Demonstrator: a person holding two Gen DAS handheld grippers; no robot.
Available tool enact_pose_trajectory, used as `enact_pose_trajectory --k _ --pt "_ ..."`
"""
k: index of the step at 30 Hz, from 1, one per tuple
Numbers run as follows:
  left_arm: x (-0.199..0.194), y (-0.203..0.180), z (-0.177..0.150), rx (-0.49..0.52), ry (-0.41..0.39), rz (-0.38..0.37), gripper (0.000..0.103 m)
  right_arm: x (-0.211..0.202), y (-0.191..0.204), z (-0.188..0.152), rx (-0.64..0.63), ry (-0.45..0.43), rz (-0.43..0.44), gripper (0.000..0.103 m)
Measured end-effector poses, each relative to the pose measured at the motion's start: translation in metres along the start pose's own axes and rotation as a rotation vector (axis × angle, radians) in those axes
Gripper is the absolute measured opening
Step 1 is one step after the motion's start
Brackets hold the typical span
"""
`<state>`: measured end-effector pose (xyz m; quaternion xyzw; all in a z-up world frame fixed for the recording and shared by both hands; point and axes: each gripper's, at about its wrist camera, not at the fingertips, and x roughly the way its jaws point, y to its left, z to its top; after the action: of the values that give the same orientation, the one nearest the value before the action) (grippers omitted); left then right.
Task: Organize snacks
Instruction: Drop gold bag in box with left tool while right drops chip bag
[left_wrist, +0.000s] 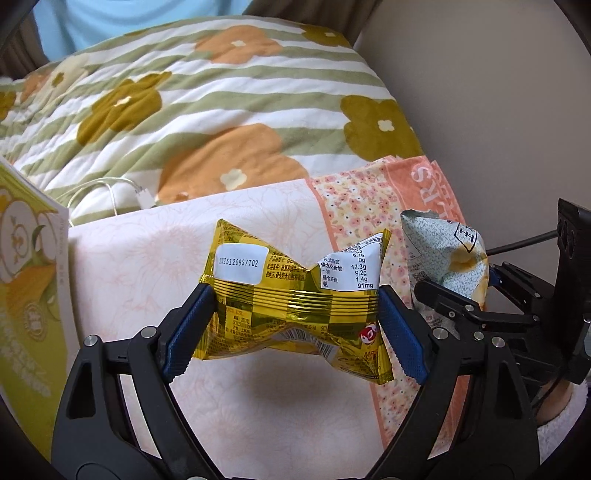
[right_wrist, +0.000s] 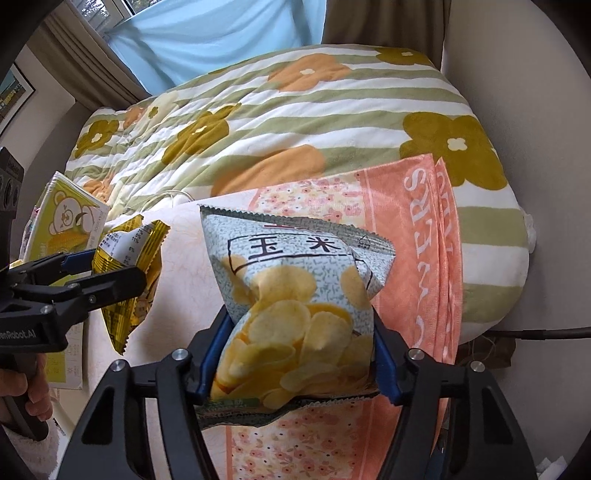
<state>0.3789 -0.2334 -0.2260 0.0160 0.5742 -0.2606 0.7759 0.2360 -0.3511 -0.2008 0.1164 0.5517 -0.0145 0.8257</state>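
Two handheld grippers each lift a snack above a bed. The left gripper (left_wrist: 295, 306) pinches a gold packet (left_wrist: 295, 291) across its middle, its blue pads (left_wrist: 188, 328) pressing into the crinkled foil so that the packet bows out at both ends; the packet hangs clear of the pale towel (left_wrist: 147, 251) below, where its shadow falls. The right gripper (right_wrist: 299, 350) is clamped on a chip bag (right_wrist: 295, 291), squeezing its lower half between blue pads (right_wrist: 212, 354), the bag's sealed top edge pointing away from the camera. Seen from the right wrist, the gold packet sits to the left of the chip bag, apart from it, with the left gripper's black fingers around it. An orange floral towel (right_wrist: 406, 236) lies beside the pale one, both spread over a quilt (right_wrist: 295, 122) striped green and white with large flowers. A green box (left_wrist: 29, 280) stands at the left edge, near the gold packet. A white cable (left_wrist: 122, 192) trails across the quilt.
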Motion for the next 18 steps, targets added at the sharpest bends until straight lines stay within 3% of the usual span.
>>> enact_pose_trajectory --k 4,9,18 --pt "-0.051 0.004 -0.003 -0.006 -0.074 -0.024 0.086 -0.032 0.026 0.003 -0.032 -0.049 -0.001 0.062" --pt "-0.125 0.021 -0.013 -0.006 -0.171 0.002 0.086 -0.073 0.072 0.009 -0.069 -0.124 0.022 0.062" --pt "-0.228 0.1 -0.044 -0.044 -0.283 0.089 0.086 -0.107 0.176 0.02 -0.152 -0.21 0.114 0.062"
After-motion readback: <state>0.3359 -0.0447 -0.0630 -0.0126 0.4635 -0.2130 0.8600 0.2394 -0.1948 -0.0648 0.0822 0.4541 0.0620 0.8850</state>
